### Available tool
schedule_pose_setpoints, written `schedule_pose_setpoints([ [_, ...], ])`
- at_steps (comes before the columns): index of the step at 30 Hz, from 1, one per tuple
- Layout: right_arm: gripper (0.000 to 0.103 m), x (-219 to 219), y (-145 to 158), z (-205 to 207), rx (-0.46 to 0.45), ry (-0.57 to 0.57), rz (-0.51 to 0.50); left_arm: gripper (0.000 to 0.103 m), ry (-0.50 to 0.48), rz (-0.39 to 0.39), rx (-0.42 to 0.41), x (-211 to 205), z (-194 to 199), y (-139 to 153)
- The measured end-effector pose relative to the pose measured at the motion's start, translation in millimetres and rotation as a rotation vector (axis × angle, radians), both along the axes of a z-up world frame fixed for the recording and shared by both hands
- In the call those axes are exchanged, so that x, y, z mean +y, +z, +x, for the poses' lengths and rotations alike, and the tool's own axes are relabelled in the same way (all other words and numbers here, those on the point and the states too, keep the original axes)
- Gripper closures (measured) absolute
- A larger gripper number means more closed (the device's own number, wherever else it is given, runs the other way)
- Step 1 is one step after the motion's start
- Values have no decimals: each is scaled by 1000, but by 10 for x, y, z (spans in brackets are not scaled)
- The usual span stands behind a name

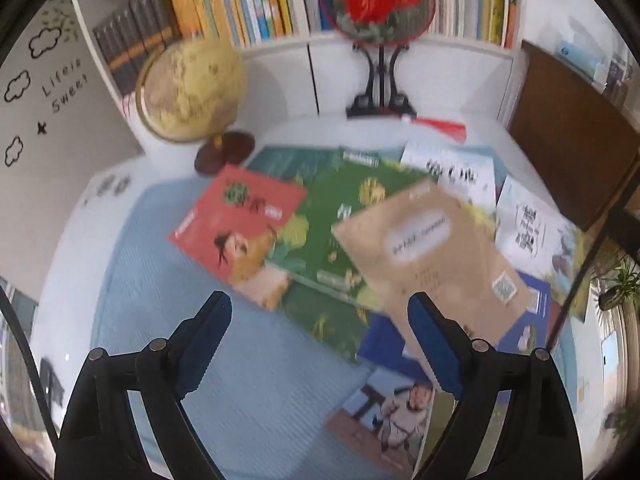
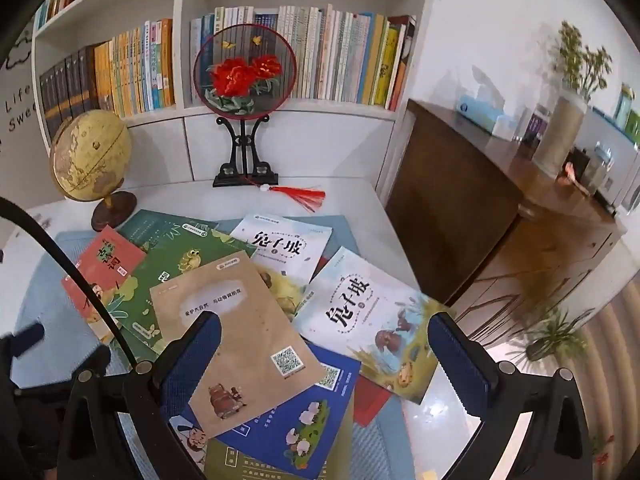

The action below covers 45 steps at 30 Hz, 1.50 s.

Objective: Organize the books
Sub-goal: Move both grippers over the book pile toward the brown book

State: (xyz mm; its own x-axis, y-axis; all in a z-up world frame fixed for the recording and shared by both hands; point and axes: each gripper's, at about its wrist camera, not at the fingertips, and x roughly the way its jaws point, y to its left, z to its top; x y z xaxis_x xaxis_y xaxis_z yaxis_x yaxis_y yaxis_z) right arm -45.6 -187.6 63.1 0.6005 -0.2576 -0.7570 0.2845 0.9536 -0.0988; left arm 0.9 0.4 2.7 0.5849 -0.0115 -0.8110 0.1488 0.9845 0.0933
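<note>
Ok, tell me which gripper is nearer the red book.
Left. The left gripper hangs just below the red book; the right gripper sits further right, over the tan book.

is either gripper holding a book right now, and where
No. The left gripper and right gripper both hang open above the scattered books.

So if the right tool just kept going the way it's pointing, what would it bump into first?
Probably the tan book on top of the pile. The right tool is open, aimed down at it, with the blue book just beneath. Depth is hard to judge.
</note>
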Motion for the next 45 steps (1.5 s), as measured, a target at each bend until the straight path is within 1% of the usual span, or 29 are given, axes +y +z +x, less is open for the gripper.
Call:
schedule_pose_setpoints([
  [4, 0, 74, 24, 49, 6, -20, -14, 14, -26, -39, -37, 40, 58, 67],
  [9, 0, 161, -2, 93, 29, -44, -17, 14, -47, -85, -33, 125, 157, 16],
  [10, 0, 180, -11, 99, 32, -49, -18, 14, -51, -91, -32, 136, 172, 5],
  [11, 0, 195, -18, 104, 34, -53, -17, 14, -63, -93, -28, 155, 120, 53],
  [12, 0, 214, -27, 110, 37, -55, -16, 14, -59, -94, -43, 175, 127, 44],
  [17, 0, 307, -44, 123, 42, -57, -16, 14, -80, -105, -51, 203, 96, 59],
  [20, 0, 350, -60, 118, 42, -57, -20, 14, -75, -107, -35, 230, 84, 22],
  [21, 0, 359, -70, 113, 43, -56, -20, 14, -69, -103, -16, 243, 188, 34],
  [22, 0, 370, -77, 113, 45, -55, -18, 14, -64, -113, 0, 270, 203, 26],
  [25, 0, 390, -93, 118, 46, -56, -14, 14, -78, -139, 9, 305, 210, 32],
  [27, 0, 382, -164, 116, 65, -53, 17, 14, -84, -150, 10, 319, 202, 28],
  [28, 0, 354, -293, 108, 106, -57, 73, 14, -81, -150, 10, 329, 196, 12],
  [29, 0, 328, -413, 91, 147, -69, 109, 14, -79, -152, 14, 341, 193, -14],
  [31, 0, 321, -708, 34, 241, -91, 155, 14, -77, -154, 30, 370, 195, -71],
  [32, 0, 329, -882, -20, 291, -104, 155, 14, -81, -168, 32, 390, 151, -84],
  [34, 0, 313, -1010, -70, 326, -110, 147, 14, -94, -185, 23, 398, 104, -73],
  [35, 1, 291, -1036, -89, 330, -113, 146, 14, -101, -192, 14, 399, 90, -59],
  [38, 1, 199, -971, -120, 293, -127, 136, 14, -106, -203, 15, 360, 47, -46],
  [39, 1, 179, -949, -117, 282, -128, 133, 14, -100, -170, 7, 344, 33, -68],
  [40, 1, 142, -938, -110, 268, -123, 127, 14, -92, -156, 7, 317, 17, -73],
  [41, 1, 113, -930, -92, 267, -121, 119, 14, -83, -144, 18, 292, 12, -86],
  [42, 1, 60, -925, -65, 267, -126, 107, 14, -80, -149, 40, 285, 12, -110],
  [43, 1, -11, -925, -56, 263, -133, 99, 14, -78, -167, 73, 290, 22, -143],
  [45, 1, -156, -918, -49, 248, -137, 114, 14, -67, -231, 154, 295, 44, -251],
])
